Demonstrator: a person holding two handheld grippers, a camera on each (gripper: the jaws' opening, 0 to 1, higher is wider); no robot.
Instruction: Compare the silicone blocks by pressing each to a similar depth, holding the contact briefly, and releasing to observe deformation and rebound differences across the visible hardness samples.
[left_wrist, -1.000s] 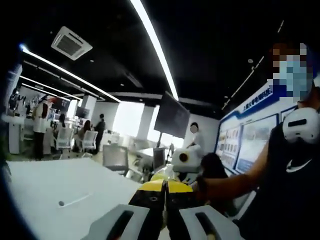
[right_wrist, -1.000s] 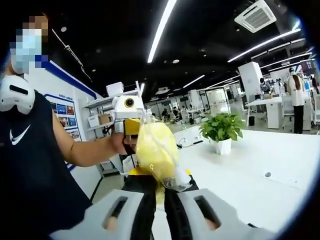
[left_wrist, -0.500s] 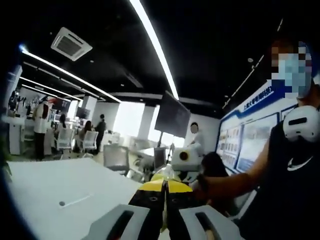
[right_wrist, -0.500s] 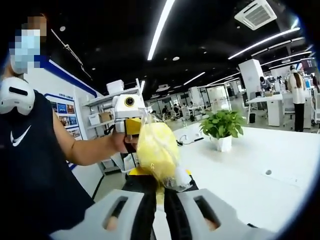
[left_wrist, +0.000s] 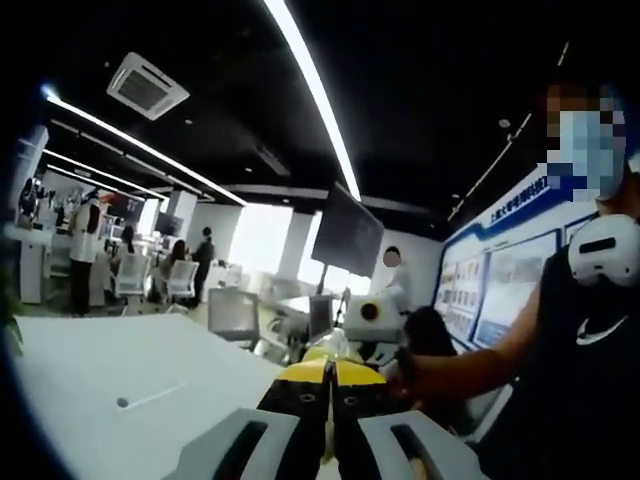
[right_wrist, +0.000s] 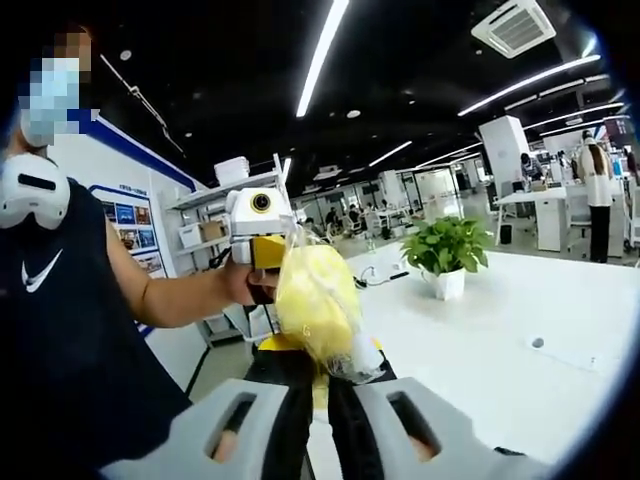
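Note:
A clear plastic bag (right_wrist: 318, 300) with a soft yellow block inside is held up in the air in the right gripper view. My right gripper (right_wrist: 310, 372) is shut on the bag's lower end, with the jaws pressed together. The left gripper (right_wrist: 262, 250) comes in from the left in a person's hand, and its yellow jaws meet the bag's twisted top. In the left gripper view my left gripper (left_wrist: 330, 378) has its yellow-tipped jaws shut. A sliver of the yellow bag (left_wrist: 322, 353) shows just beyond them, in front of the right gripper (left_wrist: 372, 318).
A white table (right_wrist: 500, 350) stretches off to the right, with a potted plant (right_wrist: 445, 258) on it and a small round hole (left_wrist: 122, 403) in its top. The person (right_wrist: 60, 320) stands close at the left. Shelves (right_wrist: 215, 215), chairs (left_wrist: 232, 312) and other people are further back.

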